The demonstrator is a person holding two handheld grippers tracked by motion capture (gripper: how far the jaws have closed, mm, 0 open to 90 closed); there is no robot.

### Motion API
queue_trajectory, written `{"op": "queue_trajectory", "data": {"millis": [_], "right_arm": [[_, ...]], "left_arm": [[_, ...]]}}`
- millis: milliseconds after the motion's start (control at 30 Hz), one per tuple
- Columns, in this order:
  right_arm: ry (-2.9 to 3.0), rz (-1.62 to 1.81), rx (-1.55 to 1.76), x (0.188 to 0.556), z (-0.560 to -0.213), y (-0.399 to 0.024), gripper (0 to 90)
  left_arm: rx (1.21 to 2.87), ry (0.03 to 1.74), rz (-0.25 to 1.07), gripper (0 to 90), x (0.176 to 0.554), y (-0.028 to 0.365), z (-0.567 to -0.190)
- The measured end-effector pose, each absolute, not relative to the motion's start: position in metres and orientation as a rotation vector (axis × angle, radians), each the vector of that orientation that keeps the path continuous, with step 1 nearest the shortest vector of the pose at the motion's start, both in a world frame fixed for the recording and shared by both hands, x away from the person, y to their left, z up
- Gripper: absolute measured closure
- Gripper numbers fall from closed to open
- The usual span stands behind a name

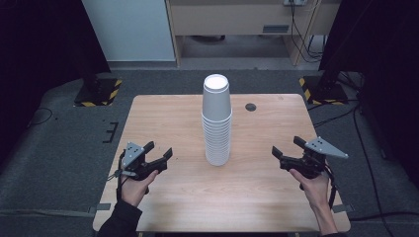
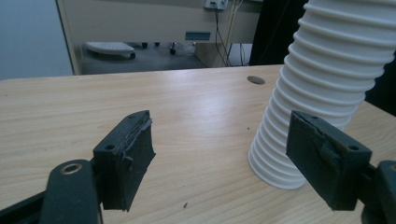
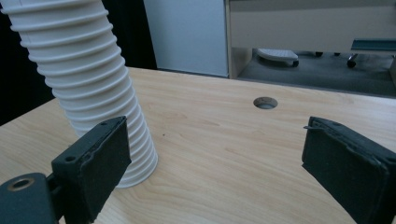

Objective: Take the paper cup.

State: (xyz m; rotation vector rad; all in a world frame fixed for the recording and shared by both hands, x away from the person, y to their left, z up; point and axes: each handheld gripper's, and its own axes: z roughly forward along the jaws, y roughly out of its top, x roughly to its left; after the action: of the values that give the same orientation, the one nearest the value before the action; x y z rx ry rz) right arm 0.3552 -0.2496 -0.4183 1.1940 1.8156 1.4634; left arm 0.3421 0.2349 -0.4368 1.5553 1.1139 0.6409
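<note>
A tall stack of white paper cups (image 1: 216,121) stands upside down in the middle of the wooden table (image 1: 163,116). My left gripper (image 1: 159,150) is held by a hand at the table's left, open and empty, a short way left of the stack. In the left gripper view the cup stack (image 2: 315,88) rises just beyond the right jaw of that gripper (image 2: 224,158). My right gripper (image 1: 286,147) is held at the table's right, open and empty. In the right gripper view the cup stack (image 3: 91,88) stands behind the left jaw of this gripper (image 3: 212,163).
A round cable hole (image 1: 251,106) sits in the table behind and right of the stack. Black stands with yellow-striped bases (image 1: 99,91) flank the table on the floor. A beige desk (image 1: 237,19) and cables lie beyond.
</note>
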Motion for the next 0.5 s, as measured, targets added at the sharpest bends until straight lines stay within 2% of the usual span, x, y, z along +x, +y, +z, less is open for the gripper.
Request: {"op": "queue_trajectory", "data": {"millis": [500], "right_arm": [[1.783,1.556,1.113,0.358,-0.387,-0.235,8.4]], "left_arm": [[1.560,1.013,0.611,23.2,0.345,0.213,-0.421]]}}
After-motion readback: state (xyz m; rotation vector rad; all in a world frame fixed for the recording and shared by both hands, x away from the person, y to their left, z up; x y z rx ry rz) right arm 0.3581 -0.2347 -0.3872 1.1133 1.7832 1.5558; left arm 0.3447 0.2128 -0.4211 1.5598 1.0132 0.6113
